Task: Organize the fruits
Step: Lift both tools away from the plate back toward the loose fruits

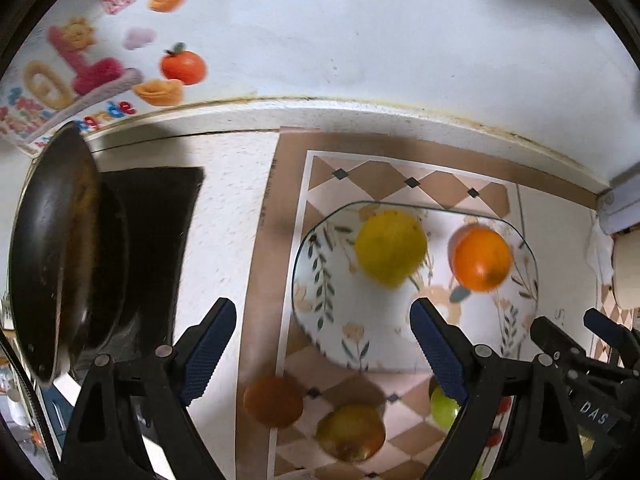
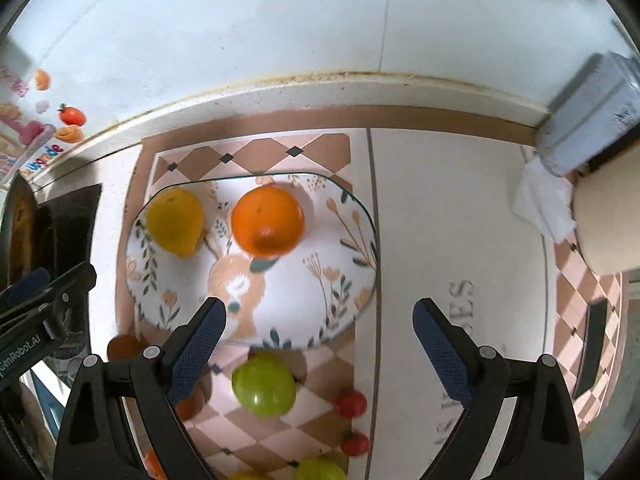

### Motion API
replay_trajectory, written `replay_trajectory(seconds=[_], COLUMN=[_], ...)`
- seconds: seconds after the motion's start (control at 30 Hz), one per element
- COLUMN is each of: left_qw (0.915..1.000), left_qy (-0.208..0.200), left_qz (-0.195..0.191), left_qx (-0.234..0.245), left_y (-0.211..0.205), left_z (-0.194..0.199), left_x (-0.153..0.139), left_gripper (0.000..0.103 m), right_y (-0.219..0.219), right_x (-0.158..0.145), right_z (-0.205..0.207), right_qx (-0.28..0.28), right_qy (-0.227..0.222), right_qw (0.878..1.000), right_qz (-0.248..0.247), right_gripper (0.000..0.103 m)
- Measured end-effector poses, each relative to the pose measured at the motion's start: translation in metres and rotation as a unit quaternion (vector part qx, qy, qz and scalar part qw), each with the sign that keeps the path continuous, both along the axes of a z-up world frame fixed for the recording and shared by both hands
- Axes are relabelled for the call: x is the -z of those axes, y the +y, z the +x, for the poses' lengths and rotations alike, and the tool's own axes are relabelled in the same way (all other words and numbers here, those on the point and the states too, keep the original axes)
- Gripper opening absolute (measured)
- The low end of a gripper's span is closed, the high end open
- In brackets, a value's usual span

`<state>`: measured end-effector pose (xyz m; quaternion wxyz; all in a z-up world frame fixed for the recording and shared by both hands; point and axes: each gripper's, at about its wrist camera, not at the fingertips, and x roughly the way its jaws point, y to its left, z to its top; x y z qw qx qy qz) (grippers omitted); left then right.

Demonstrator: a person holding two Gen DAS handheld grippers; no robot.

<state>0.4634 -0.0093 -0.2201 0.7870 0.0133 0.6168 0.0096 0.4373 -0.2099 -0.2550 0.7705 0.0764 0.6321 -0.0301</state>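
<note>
Here both grippers' fingers (image 1: 224, 320) gape empty above plate (image 2: 320, 320), pan (image 1: 52, 248) leftward.

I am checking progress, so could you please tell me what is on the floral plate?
A yellow fruit and an orange lie apart on the floral plate. The plate pattern beneath them is covered.

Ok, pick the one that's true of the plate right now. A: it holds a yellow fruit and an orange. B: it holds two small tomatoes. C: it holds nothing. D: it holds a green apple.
A: the yellow fruit and the orange sit side by side on the floral plate; the green apple lies off it on the mat.
</note>
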Motion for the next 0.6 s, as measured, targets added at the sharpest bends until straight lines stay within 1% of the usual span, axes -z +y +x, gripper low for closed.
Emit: replay_trajectory(seconds=[0.17,0.23,0.43,0.6], left_qw=[0.9995,0.9989,0.9953,0.9922], left_qy=[-0.032,-0.046,-0.09,-0.119], left_qz=[-0.003,-0.003,0.005,-0.001], left_qx=[0.007,0.013,0.035,0.037], left_y=[0.001,0.003,0.001,0.006], left_z=[-0.039,-0.054,-0.097,-0.124], left_x=[-0.027,-0.038,-0.072,-0.098], left_gripper=[0.089,0.089,0.089,0.089], right_y=[0.006,0.011,0.027,0.035], right_x=[-0.039,-0.05,-0.094,-0.118], right_z=[-0.043,-0.053,-0.102,-0.128], right_qx=[0.0,-0.001,-0.007,-0.006], right_qy=[-0.043,-0.054,-0.099,-0.121], right_qw=[0.999,0.999,0.995,0.993], right_qz=[-0.007,-0.005,-0.009,0.003], right_gripper=[0.097,0.097,0.097,0.097])
